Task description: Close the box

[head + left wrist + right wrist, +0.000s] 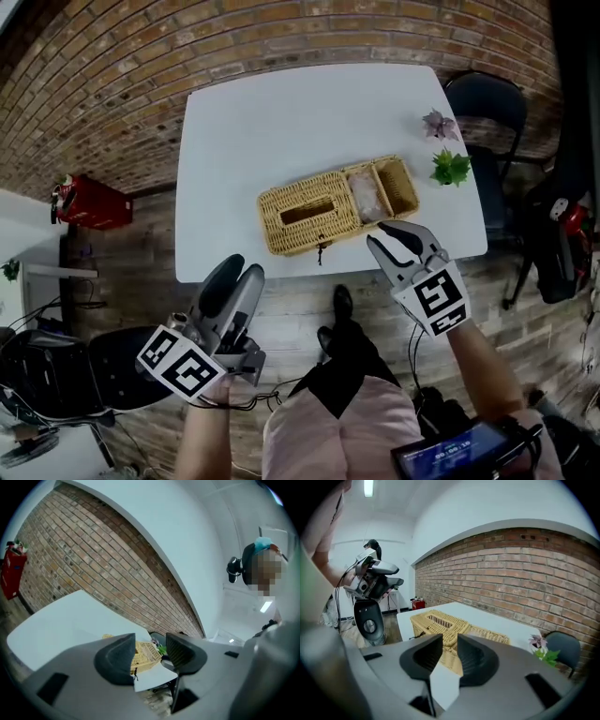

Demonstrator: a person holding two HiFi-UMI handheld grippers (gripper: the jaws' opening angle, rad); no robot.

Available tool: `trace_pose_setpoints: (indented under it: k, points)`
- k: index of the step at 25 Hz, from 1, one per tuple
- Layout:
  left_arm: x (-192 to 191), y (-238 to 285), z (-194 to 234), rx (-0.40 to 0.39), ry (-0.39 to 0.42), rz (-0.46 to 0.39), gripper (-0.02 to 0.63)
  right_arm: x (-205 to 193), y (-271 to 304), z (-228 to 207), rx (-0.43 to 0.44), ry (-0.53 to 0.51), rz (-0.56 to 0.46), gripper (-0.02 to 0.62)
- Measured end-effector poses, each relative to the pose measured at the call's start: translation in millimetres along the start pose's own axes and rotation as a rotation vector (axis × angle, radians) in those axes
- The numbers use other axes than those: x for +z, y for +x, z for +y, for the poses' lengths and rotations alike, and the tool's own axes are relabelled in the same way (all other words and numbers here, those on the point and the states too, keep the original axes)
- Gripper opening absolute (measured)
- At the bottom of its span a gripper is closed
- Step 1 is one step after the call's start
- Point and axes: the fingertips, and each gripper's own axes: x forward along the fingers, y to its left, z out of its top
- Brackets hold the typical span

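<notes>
White table [234, 131], one wicker box [309, 214], seemingly two small plants [451, 167], left gripper [236, 275], right gripper [394, 239], both jaws apart, empty.

I read the box [309, 214] as straw-tan weave on a plain white table [234, 122]. Brick wall [141, 56] is red-brown with pale mortar. At the table's right edge there's a purple flower [439, 124] and a green sprig [451, 168]. Left gripper [239, 272] and right gripper [394, 236] are grey with black-and-white square markers. Floor [300, 300] is grey-brown planks.

wicker box [145, 654]: mostly hidden behind left gripper [150, 645] | compartment contents [364, 197]: pale, unidentifiable | black chair [483, 98]: partly behind table [281, 122]
</notes>
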Motion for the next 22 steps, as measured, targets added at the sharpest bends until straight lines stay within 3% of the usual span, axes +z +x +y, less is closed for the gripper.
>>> trace_pose_setpoints:
  k: [5,8,13,16,22]
  points:
    - [34.0,-4.0,-42.8,0.024,0.159,-0.100,0.202,63.4,-36.1,-6.8,-0.045,0.086,-0.164,0.089]
    - [61.4,-11.0,-72.6,0.081,0.300,-0.194,0.185,112.7,-62.2,-5.4,-0.078,0.115,-0.273,0.078]
    - [100.4,-25.3,-121.9,0.181,0.526,-0.349,0.088,179.7,-101.4,0.7,-0.165,0.105,-0.409,0.022]
    - [114.5,-35.4,-137.7,0.248,0.602,-0.414,0.032,204.3,-116.3,12.7,-0.198,0.074,-0.466,0.002]
    - [122.7,-48.8,-153.7,0.297,0.666,-0.460,0.014,228.1,-134.1,37.6,-0.202,0.049,-0.517,0.000]
